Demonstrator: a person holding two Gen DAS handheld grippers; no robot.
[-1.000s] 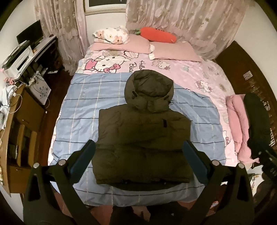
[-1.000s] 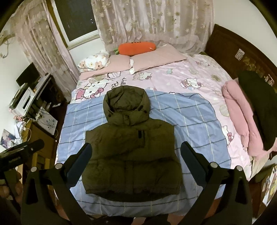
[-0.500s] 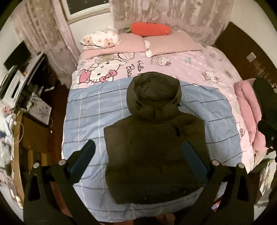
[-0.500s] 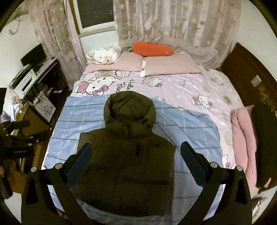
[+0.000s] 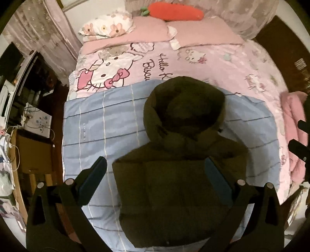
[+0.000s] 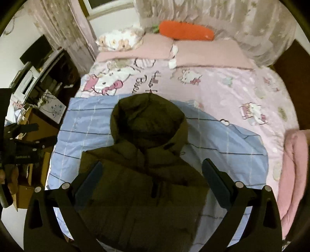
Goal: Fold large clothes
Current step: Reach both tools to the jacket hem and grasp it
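A dark olive hooded puffer jacket (image 5: 174,174) lies flat on the blue checked sheet (image 5: 108,120), sleeves folded in, hood toward the pillows. It also shows in the right wrist view (image 6: 143,174). My left gripper (image 5: 155,178) is open and empty above the jacket's body. My right gripper (image 6: 152,178) is open and empty above the jacket too. The right gripper shows at the right edge of the left wrist view (image 5: 298,149); the left gripper shows at the left edge of the right wrist view (image 6: 23,143).
The bed has a pink Hello Kitty cover (image 5: 203,66), pillows (image 5: 147,29) and an orange carrot cushion (image 5: 174,11) at the head. A pink folded garment (image 6: 292,174) lies at the bed's right edge. A desk with cluttered shelves (image 5: 29,116) stands to the left.
Both grippers have moved forward and lower over the bed, so the jacket looks larger and closer. Both stayed open. The jacket has not moved.
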